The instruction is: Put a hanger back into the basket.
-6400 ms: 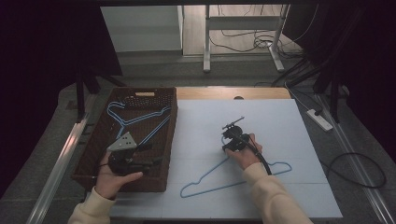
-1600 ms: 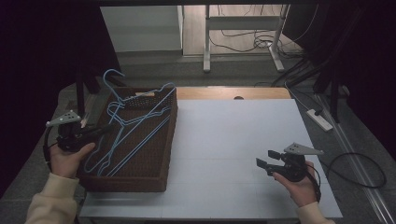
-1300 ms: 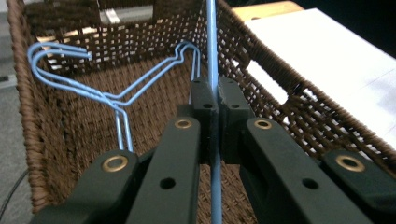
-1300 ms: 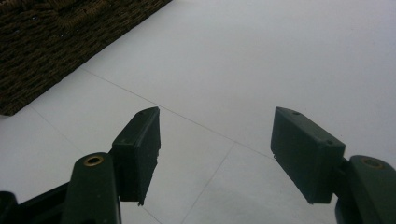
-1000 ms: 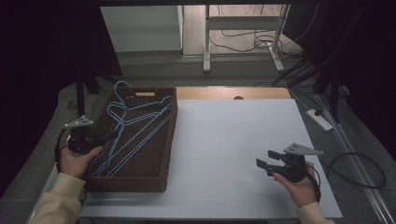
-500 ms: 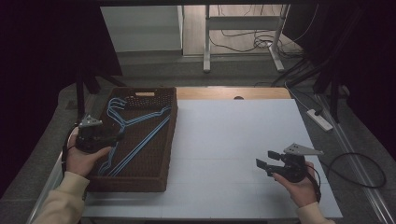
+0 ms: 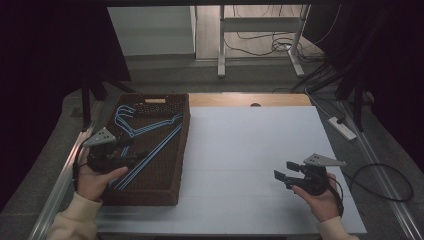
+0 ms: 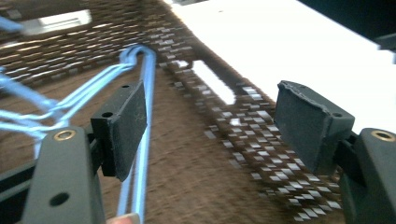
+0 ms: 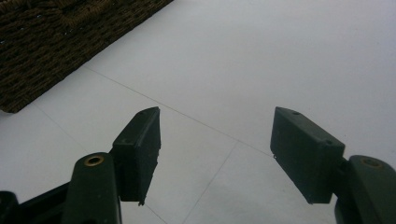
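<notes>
Several light-blue wire hangers [image 7: 145,134] lie flat in a dark woven basket [image 7: 182,150] at the table's left. My left gripper [image 7: 134,149] hovers over the basket's near left part, pointing right. Its jaws have just been opening and stand wide apart with nothing pressed between them. In the left gripper view the hangers [image 8: 140,93] run under the left pad of that gripper [image 8: 210,116], over the basket floor [image 8: 201,182]. My right gripper [image 7: 284,171] is open over the white table [image 7: 240,145] at the near right, empty [image 9: 215,149].
The basket's corner [image 9: 70,37] shows at the upper left of the right gripper view. Beyond the table are a desk frame [image 7: 220,45], floor cables [image 7: 260,45] and a power strip [image 7: 342,127]. A cable [image 7: 385,172] trails right of my right hand.
The hangers came down from a raised, tilted hold to lie flat in the basket. My left gripper let go of them and shifted right. The right hand stayed put.
</notes>
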Motion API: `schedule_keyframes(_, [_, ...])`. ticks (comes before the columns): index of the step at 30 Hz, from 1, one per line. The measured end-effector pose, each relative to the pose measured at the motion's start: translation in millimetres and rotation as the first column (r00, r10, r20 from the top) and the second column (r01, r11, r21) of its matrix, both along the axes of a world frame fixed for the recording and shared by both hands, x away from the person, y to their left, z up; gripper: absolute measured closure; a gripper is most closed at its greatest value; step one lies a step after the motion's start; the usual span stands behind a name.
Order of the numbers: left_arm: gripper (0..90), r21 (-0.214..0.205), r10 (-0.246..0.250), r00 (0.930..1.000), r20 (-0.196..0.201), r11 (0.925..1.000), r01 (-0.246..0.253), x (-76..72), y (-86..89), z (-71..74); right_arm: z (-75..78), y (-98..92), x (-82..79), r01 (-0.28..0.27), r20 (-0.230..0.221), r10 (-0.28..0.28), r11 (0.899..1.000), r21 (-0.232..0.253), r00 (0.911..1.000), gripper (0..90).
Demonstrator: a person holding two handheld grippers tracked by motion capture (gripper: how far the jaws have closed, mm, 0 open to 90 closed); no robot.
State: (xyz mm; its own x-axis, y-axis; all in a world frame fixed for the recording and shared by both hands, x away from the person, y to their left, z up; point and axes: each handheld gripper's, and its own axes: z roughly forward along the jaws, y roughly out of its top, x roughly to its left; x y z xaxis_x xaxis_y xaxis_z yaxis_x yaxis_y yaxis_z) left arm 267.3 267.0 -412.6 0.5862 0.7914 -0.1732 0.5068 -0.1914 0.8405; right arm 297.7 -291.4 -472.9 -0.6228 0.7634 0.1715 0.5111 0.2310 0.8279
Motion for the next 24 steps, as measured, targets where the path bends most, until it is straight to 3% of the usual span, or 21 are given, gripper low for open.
schedule_keyframes(2, [26.4, -0.013, -0.037, 0.9993, 0.005, 0.9992, 0.037, -6.7, -8.6, 0.7, 0.1, 0.0, 0.0, 0.000, -0.001, 0.000, 1.000, 0.002, 1.0000, 34.0])
schedule_keyframes(9, [26.6, -0.035, -0.085, 0.9959, 0.028, 0.9957, 0.086, -21.4, -21.7, 0.7, 0.2, 0.3, -0.5, -0.004, 0.001, 0.004, 1.000, 0.002, 1.0000, 34.0])
schedule_keyframes(15, [26.6, -0.024, -0.138, 0.9900, 0.030, 0.9900, 0.139, -32.8, -38.1, -3.0, 0.2, 0.5, -0.4, -0.006, 0.003, 0.006, 1.000, 0.001, 1.0000, 34.0])
schedule_keyframes(19, [26.6, 0.001, -0.144, 0.9892, 0.028, 0.9896, 0.144, -34.8, -43.6, -6.0, 0.5, 0.6, -0.6, -0.006, 0.008, 0.006, 1.000, 0.004, 1.0000, 34.1])
schedule_keyframes(24, [26.5, 0.000, -0.135, 0.9906, 0.024, 0.9908, 0.135, -35.8, -44.8, -6.5, 2.4, -0.1, -1.1, -0.012, 0.013, 0.012, 1.000, 0.008, 0.9998, 34.1])
